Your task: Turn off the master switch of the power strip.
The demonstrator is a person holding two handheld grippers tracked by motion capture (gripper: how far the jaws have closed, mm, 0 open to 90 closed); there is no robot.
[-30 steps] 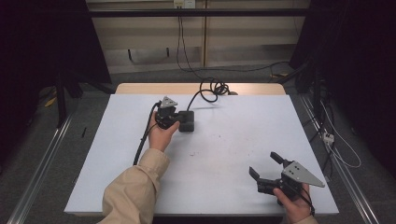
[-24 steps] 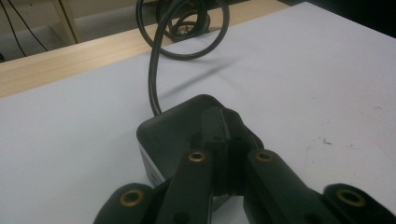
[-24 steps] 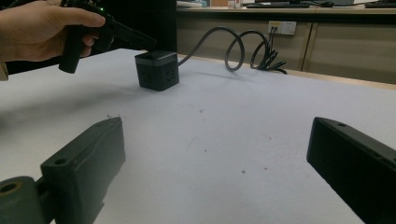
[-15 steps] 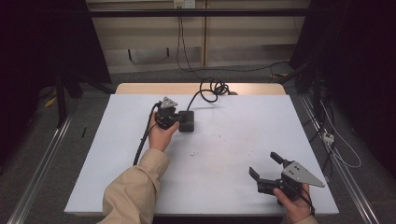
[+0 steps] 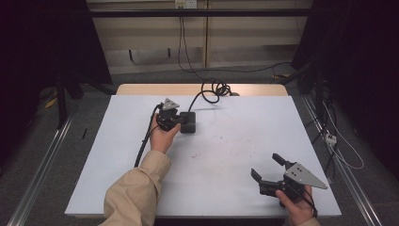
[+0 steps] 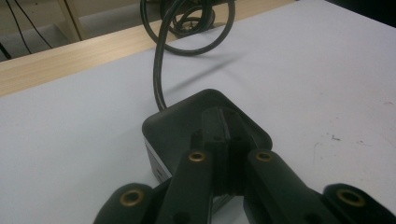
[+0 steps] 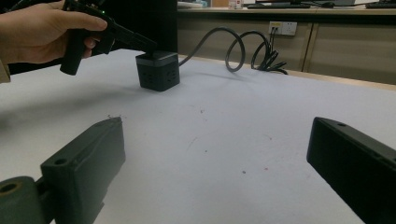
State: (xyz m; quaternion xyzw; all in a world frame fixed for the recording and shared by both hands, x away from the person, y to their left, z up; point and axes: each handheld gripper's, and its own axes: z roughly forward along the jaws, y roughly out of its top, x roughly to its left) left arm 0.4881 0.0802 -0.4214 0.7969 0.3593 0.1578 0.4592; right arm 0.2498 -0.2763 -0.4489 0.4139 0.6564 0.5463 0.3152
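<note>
One black cube-shaped power block [image 5: 189, 122], coiled cable [image 5: 214, 89]; left tongs [image 6: 224, 126] together atop it, right tongs [image 5: 266, 167] apart.

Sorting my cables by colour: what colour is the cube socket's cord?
Black. The cord shows best in the right gripper view, looping behind the cube socket.

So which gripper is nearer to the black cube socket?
Left. The left gripper rests shut on top of the black cube socket, while the right gripper is open, far off near the table's front right corner.

Beige sleeve [image 5: 134, 188], blk grippers w/ brass screws
</note>
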